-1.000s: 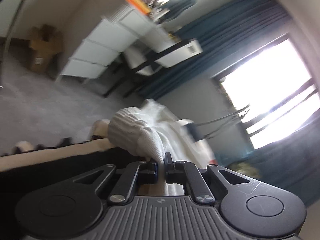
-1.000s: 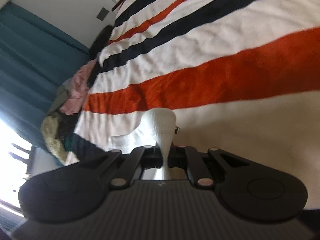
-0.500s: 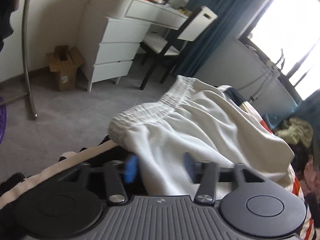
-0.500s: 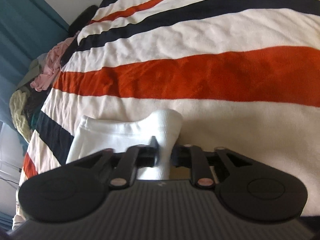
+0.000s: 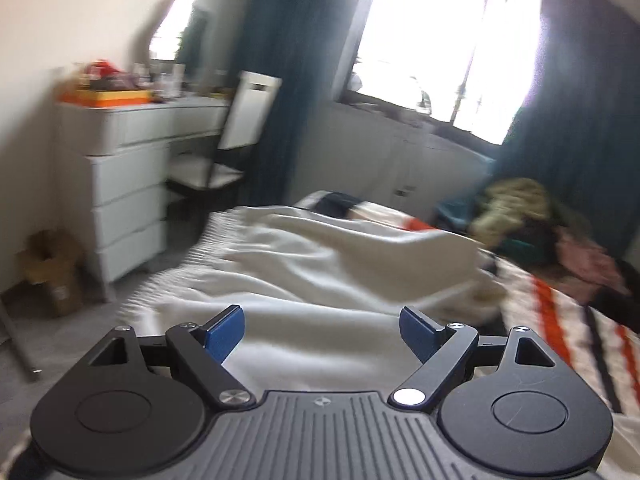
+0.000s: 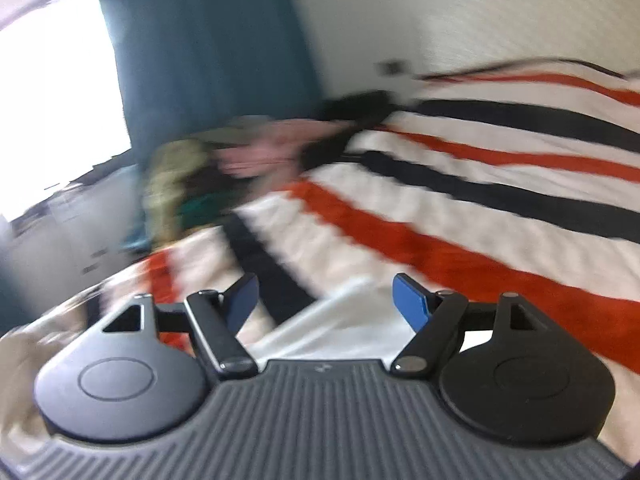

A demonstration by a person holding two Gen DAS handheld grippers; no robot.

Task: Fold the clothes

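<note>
Both my tongs, left and right, are spread wide, gripping nothing. White garment lies rumpled on the bed, just ahead of the left tongs. Looks mid-fold or between folds; I'd want an edge next.

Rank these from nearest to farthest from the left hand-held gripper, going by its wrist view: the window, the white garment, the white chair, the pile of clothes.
From the left hand-held gripper:
1. White garment, spread on the bed just ahead of the open fingers.
2. Pile of clothes, right side, at the bed's far edge.
3. White chair, left, by the dresser; close to call against the pile.
4. Window, back wall, farthest.
</note>
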